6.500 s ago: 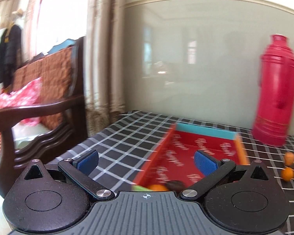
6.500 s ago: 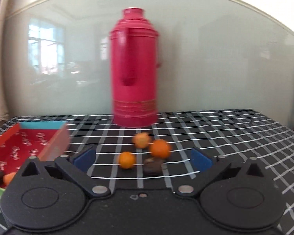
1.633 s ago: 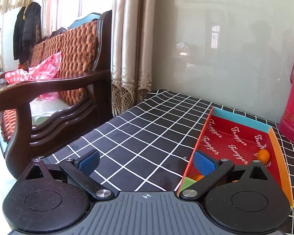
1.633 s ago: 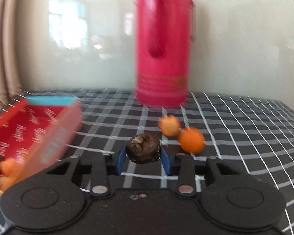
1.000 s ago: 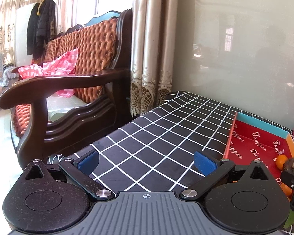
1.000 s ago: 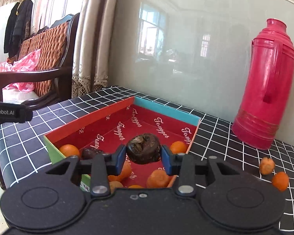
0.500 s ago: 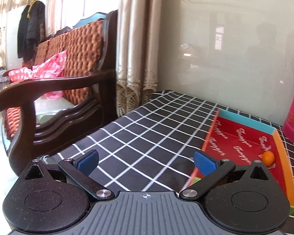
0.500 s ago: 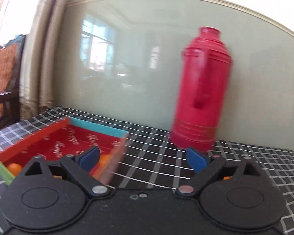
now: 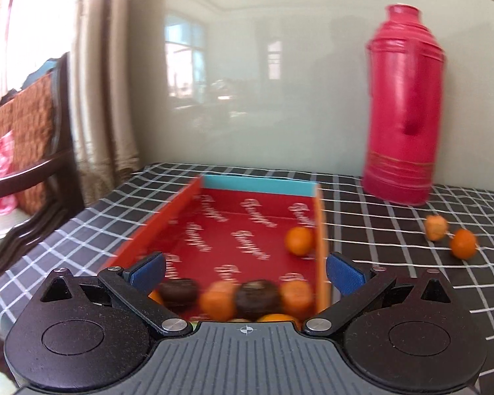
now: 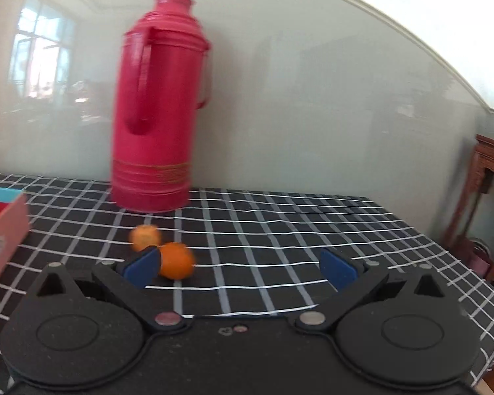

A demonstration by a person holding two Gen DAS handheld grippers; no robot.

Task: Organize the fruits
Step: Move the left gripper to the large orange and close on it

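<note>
While most of the fruit already lies in the red box [image 9: 247,227], two small orange fruits remain loose on the bench [image 10: 280,230], which wears a black cloth with a white grid. In the left wrist view the box sits open at centre, with a blue far wall and orange side walls; a blurred cluster of orange fruits [image 9: 219,299] and two dark brown fruits [image 9: 258,296] crowds its near end at 6 o'clock, and a single orange fruit [image 9: 299,241] rests against its right wall at about 3 o'clock. The left hand-held gripper [image 9: 245,271] hangs over that near end with its blue pads spread wide and nothing between them. In the right wrist view the right hand-held gripper [image 10: 240,268] is likewise spread to its widest, its jaws having just been opening, and it grips nothing. A round orange fruit [image 10: 176,261] lies on the cloth just beside its left pad, at about 9 o'clock of the gap, though contact cannot be judged through the blur; a paler, rougher orange fruit [image 10: 145,237] lies just behind it at 10 o'clock. Beyond both, at 11 o'clock, a tall red thermos flask [image 10: 158,112] stands upright near the pale wall panel [image 10: 313,115]. A corner of the box shows at the far left edge. In the left wrist view a dark wooden armchair [image 9: 26,151] stands off the bench at 9 o'clock.
</note>
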